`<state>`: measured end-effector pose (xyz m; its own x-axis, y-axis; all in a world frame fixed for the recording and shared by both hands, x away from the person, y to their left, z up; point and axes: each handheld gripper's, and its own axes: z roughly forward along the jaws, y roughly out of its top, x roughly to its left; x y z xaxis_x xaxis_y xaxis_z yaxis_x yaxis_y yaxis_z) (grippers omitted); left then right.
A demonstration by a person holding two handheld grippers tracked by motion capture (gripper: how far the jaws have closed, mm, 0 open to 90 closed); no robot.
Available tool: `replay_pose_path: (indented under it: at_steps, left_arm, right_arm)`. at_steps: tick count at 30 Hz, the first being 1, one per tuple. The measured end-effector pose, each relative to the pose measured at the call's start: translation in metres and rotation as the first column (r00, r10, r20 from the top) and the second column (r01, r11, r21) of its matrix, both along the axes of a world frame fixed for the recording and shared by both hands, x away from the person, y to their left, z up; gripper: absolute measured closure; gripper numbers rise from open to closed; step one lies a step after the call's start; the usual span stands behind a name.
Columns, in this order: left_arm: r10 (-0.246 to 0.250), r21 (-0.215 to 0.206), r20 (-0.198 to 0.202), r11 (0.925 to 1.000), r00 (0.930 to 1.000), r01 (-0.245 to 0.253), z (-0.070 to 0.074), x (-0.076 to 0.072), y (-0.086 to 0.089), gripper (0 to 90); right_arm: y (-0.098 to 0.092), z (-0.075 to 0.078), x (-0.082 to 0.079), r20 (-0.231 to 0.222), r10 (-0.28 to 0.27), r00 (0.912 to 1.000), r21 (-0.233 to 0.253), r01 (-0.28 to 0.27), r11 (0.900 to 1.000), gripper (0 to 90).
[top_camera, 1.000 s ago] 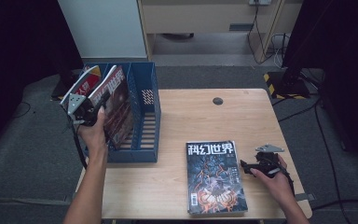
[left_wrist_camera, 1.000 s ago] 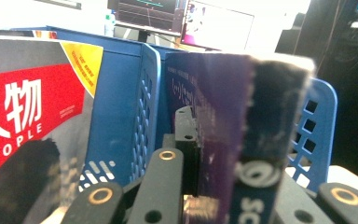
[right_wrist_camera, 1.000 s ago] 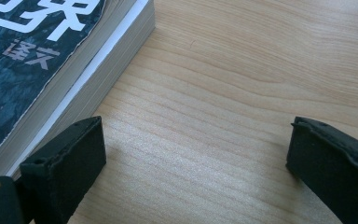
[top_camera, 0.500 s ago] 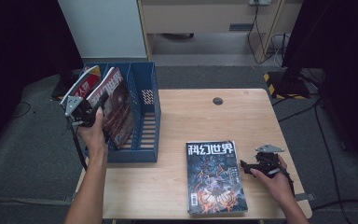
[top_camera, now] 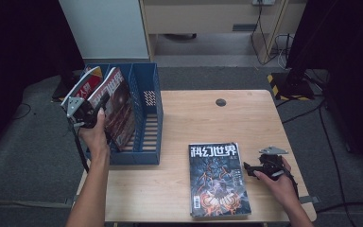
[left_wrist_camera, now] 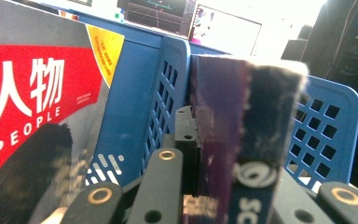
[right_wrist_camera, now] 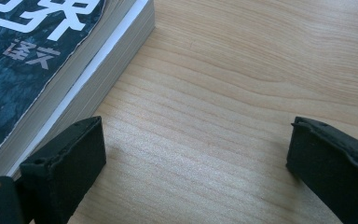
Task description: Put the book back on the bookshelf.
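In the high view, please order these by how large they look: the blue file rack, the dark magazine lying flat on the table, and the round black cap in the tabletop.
1. Blue file rack, largest.
2. Dark magazine, clearly smaller.
3. Round black cap, by far the smallest.

The file rack is showing blue, its walls pierced with a grid of holes. A magazine inside it is showing a red cover with white lettering and a yellow corner. The book on the pale, wood-grained table is showing dark blue-black with white characters and orange artwork.
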<state>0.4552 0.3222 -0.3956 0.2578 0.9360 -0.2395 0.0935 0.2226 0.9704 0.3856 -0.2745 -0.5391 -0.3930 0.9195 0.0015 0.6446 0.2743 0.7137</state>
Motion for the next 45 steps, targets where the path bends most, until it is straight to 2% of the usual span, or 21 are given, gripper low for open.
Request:
replay_pose_path:
  at_steps: [5,10,14,18,22,32,40,44,45]
  left_arm:
    - [0.007,0.013,0.005,0.9999,1.0,-0.007,0.001,-0.001,-0.001,82.7]
    - [0.009,-0.007,0.007,0.9999,0.9999,-0.009,-0.004,0.0,0.0,82.3]
    - [0.005,0.006,0.009,1.0,0.9999,-0.005,-0.005,-0.001,-0.001,82.2]
    - [0.017,-0.003,0.006,0.9998,0.9998,-0.017,-0.006,-0.003,-0.001,82.0]
    - [0.028,0.018,0.007,0.9994,0.9996,-0.028,-0.005,-0.004,-0.001,81.5]
    - [0.015,0.028,-0.011,0.9995,0.9998,-0.014,-0.004,-0.008,-0.004,79.0]
    - [0.03,0.059,-0.016,0.9978,0.9994,-0.029,-0.002,-0.015,-0.006,65.8]
    - [0.02,0.081,-0.019,0.9966,0.9996,-0.018,-0.002,-0.022,-0.006,58.4]
    - [0.013,0.081,-0.031,0.9967,0.9994,-0.01,-0.002,-0.025,-0.006,56.8]
  right_arm:
    - [0.0,0.0,0.0,0.0,0.0,1.0,0.0,0.0,1.0,4.6]
    - [0.0,0.0,0.0,0.0,0.0,1.0,0.0,0.0,1.0,4.5]
    - [0.0,0.0,0.0,0.0,0.0,1.0,0.0,0.0,1.0,4.5]
    - [0.0,0.0,0.0,0.0,0.0,1.0,0.0,0.0,1.0,4.5]
    - [0.0,0.0,0.0,0.0,0.0,1.0,0.0,0.0,1.0,4.5]
    - [0.0,0.0,0.0,0.0,0.0,1.0,0.0,0.0,1.0,4.5]
    - [0.0,0.0,0.0,-0.001,0.002,1.0,0.001,-0.002,1.0,4.4]
    - [0.0,0.0,0.0,-0.002,0.003,1.0,0.002,-0.003,1.0,4.2]
    - [0.0,0.0,0.0,-0.003,0.004,1.0,0.002,-0.004,1.0,4.2]
